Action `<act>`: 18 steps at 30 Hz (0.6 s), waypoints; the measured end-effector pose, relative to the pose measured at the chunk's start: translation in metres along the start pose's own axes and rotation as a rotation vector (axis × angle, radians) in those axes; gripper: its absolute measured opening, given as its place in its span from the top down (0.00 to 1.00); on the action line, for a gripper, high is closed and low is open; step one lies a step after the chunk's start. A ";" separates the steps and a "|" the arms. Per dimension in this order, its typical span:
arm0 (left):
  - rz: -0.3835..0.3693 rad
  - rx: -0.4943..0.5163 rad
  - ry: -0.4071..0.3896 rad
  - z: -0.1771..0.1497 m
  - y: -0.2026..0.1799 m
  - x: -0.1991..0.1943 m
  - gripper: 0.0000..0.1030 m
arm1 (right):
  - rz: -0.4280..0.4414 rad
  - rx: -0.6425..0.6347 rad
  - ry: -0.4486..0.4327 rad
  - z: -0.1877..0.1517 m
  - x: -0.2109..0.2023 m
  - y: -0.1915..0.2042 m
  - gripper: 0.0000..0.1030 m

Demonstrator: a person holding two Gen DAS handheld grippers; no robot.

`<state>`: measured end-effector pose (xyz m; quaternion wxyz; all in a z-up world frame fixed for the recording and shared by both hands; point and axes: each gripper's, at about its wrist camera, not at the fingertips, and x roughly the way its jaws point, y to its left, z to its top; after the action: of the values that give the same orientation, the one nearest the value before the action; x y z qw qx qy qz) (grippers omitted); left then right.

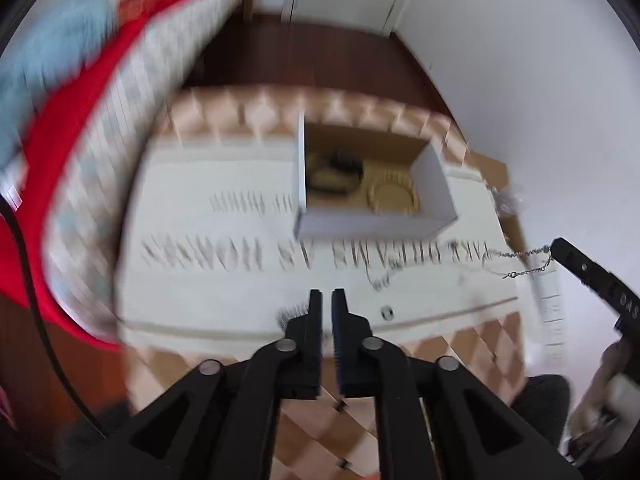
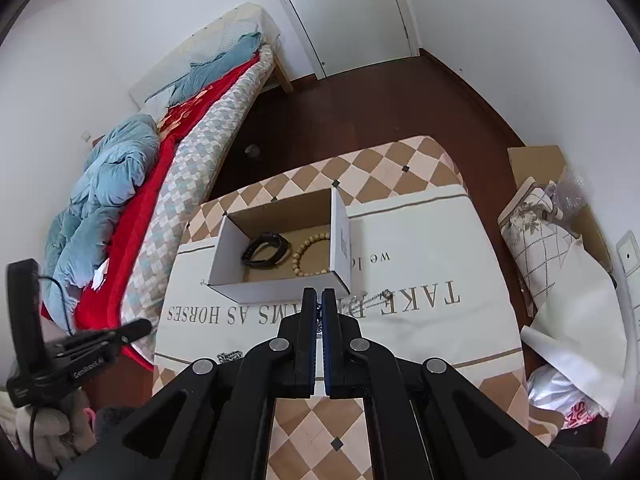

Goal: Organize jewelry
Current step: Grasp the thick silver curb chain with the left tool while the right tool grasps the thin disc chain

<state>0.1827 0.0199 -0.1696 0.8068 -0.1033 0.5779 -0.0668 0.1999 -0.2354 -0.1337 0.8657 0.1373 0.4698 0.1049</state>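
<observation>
Right hand-held gripper [image 2: 317, 300] is pinched shut on a thin silver chain [image 2: 370, 298], which trails from between its fingers out to the right, over the printed cloth [image 2: 432, 240] covering the desk [image 2: 312, 420]. From the left wrist view the same chain [image 1: 520, 262] hangs roughly level from the tip of that gripper [image 1: 558, 245], with a loose loop sagging toward the cloth, so its long axis runs side to side, along the line of lettering.

The open white box [image 2: 224, 284] stands just beyond the right gripper, toward the far edge of the desk, with a dark band [image 2: 266, 254] and a bead bracelet [image 2: 310, 254] already inside. My judgement is that the chain goes forward, over the near wall.

The left hand-held gripper [image 1: 327, 300] is nearly shut, with a narrow gap and nothing between its fingers; it hovers over the near edge, also facing the box [image 1: 376, 224]. The right hand is the one carrying the load.
</observation>
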 end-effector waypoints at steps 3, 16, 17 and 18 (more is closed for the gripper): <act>-0.018 -0.093 0.090 -0.008 0.022 0.044 0.63 | -0.007 0.040 0.028 -0.015 0.014 -0.012 0.99; 0.066 -0.131 0.104 -0.009 0.036 0.102 0.94 | -0.044 0.116 0.130 -0.061 0.051 -0.047 0.99; 0.073 -0.119 0.092 -0.009 0.035 0.100 0.94 | -0.043 0.113 0.130 -0.061 0.050 -0.046 0.99; 0.081 -0.114 0.079 -0.009 0.034 0.097 0.94 | -0.040 0.110 0.128 -0.060 0.049 -0.045 0.99</act>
<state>0.2046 0.0304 -0.2698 0.7781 -0.1227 0.6160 -0.0054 0.1780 -0.2546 -0.2186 0.8268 0.1684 0.5321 0.0699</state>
